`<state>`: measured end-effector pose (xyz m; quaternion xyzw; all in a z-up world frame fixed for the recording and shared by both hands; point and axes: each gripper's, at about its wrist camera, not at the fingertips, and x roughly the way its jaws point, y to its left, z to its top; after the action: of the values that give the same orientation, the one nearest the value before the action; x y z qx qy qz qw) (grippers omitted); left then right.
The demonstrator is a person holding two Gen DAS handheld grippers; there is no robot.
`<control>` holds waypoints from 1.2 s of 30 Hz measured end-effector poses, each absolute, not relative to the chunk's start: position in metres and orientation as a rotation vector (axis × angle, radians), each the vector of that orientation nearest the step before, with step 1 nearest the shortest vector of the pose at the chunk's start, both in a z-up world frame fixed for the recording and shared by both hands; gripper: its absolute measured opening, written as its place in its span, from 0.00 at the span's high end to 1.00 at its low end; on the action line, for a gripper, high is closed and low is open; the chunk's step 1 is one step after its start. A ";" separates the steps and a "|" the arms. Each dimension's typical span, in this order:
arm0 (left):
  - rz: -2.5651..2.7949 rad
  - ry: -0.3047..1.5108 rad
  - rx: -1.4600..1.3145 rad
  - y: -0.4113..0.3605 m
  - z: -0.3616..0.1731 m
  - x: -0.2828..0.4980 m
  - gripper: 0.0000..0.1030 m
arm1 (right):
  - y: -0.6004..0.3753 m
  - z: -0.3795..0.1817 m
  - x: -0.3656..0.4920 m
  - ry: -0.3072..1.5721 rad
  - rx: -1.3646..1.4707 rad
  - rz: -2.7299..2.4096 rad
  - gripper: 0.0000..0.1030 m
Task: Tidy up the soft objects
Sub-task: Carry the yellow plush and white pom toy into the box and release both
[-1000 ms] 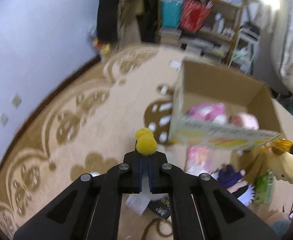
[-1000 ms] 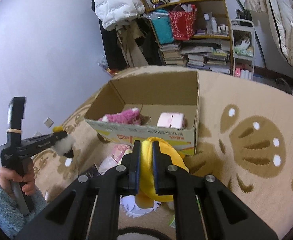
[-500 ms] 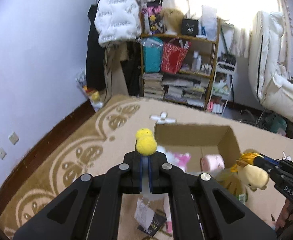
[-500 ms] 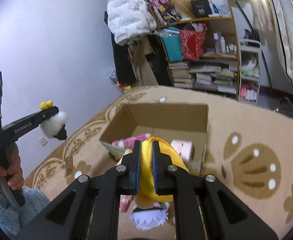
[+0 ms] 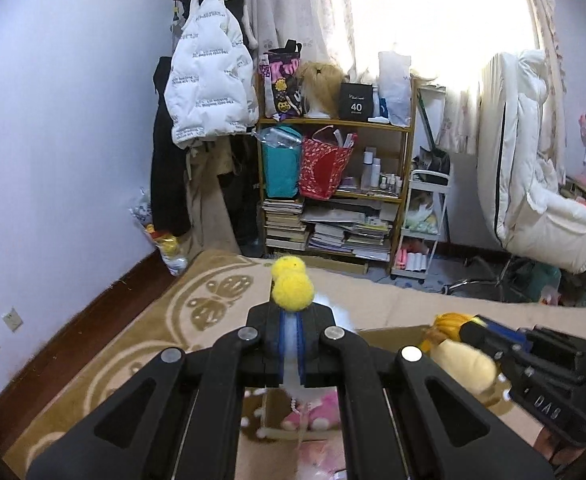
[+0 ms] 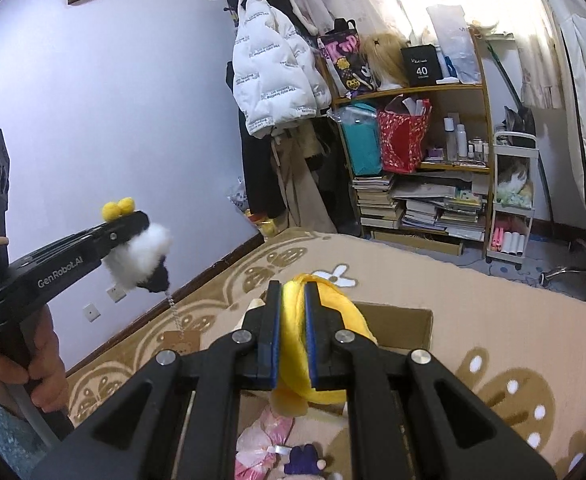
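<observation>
My left gripper [image 5: 291, 334] is shut on a small white fluffy toy with yellow pom-poms [image 5: 291, 286]; in the right wrist view the same toy [image 6: 141, 258] hangs from that gripper [image 6: 133, 220] with a chain and tag below it. My right gripper [image 6: 291, 334] is shut on a yellow-haired plush doll [image 6: 317, 376], which also shows in the left wrist view [image 5: 459, 356]. Both are held high above an open cardboard box [image 6: 397, 328]. A pink plush [image 5: 313, 416] lies in the box.
A patterned beige rug [image 6: 493, 320] covers the floor. A cluttered shelf [image 5: 333, 184] with bags and books, a hanging white jacket [image 5: 207, 92] and a white chair [image 5: 533, 184] stand at the back. Pink and purple soft things [image 6: 269, 440] lie on the floor below.
Both grippers have risen with their toys, so the box now sits low in both views and the room's far wall fills the frames.
</observation>
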<state>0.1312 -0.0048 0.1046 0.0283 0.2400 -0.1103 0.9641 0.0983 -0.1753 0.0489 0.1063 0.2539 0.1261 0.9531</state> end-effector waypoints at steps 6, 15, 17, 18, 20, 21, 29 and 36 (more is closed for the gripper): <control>-0.237 0.536 0.077 -0.020 0.074 0.145 0.96 | -0.178 0.042 0.109 0.542 0.227 0.258 0.89; -0.248 0.690 0.052 -0.022 0.009 0.167 0.96 | -0.194 -0.020 0.126 0.658 0.315 0.252 0.89; -0.245 0.714 0.036 -0.020 -0.001 0.170 0.95 | -0.198 -0.033 0.129 0.678 0.334 0.243 0.89; -0.244 0.725 0.028 -0.019 -0.006 0.172 0.95 | -0.199 -0.036 0.129 0.680 0.337 0.236 0.89; -0.236 0.745 0.020 -0.018 -0.014 0.175 0.95 | -0.201 -0.040 0.132 0.682 0.335 0.218 0.88; -0.234 0.755 0.018 -0.017 -0.018 0.177 0.94 | -0.202 -0.043 0.136 0.690 0.333 0.208 0.88; -0.205 0.804 0.067 -0.018 -0.038 0.180 0.92 | -0.207 -0.053 0.146 0.729 0.336 0.177 0.83; -0.205 0.827 0.076 -0.015 -0.044 0.180 0.88 | -0.210 -0.058 0.142 0.736 0.320 0.163 0.80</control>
<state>0.1803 -0.0145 -0.0444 0.0370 0.4011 -0.0995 0.9099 0.1423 -0.2102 -0.0576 0.1554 0.3578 0.0792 0.9174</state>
